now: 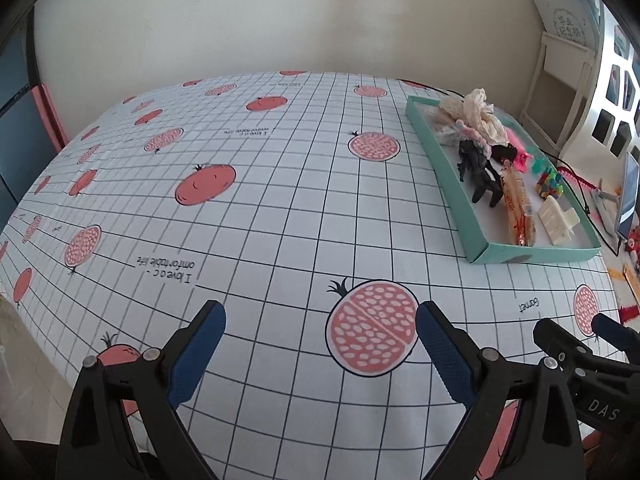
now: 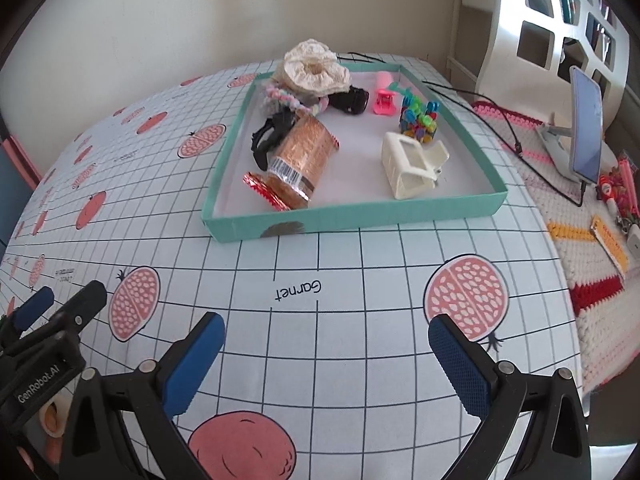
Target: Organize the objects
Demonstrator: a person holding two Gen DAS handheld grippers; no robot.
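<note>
Teal tray (image 2: 352, 212) sits toward the far right of the worktop (image 2: 320, 320), and we see it packed. At the back lie cream scrunchies (image 2: 316, 70), with a pastel braided hair tie (image 2: 292, 98) just in front of them. A black claw clip (image 2: 272, 136) touches a copper-foil packet (image 2: 298, 160) that lies along the tray's left side. On the right we find a white claw clip (image 2: 412, 166), a cluster of small colourful clips (image 2: 418, 120) behind it, and a pink clip (image 2: 385, 100) near the back wall.

Both sets of tongs hover low over the pomegranate-print cloth, well short of the tray. We see the left tongs (image 1: 320, 344) spread wide with nothing between the blue pads (image 1: 196, 356). The right tongs (image 2: 326, 356) stand wide apart too, and empty. Off to the right, a phone (image 2: 586, 128) stands propped on a stand.
</note>
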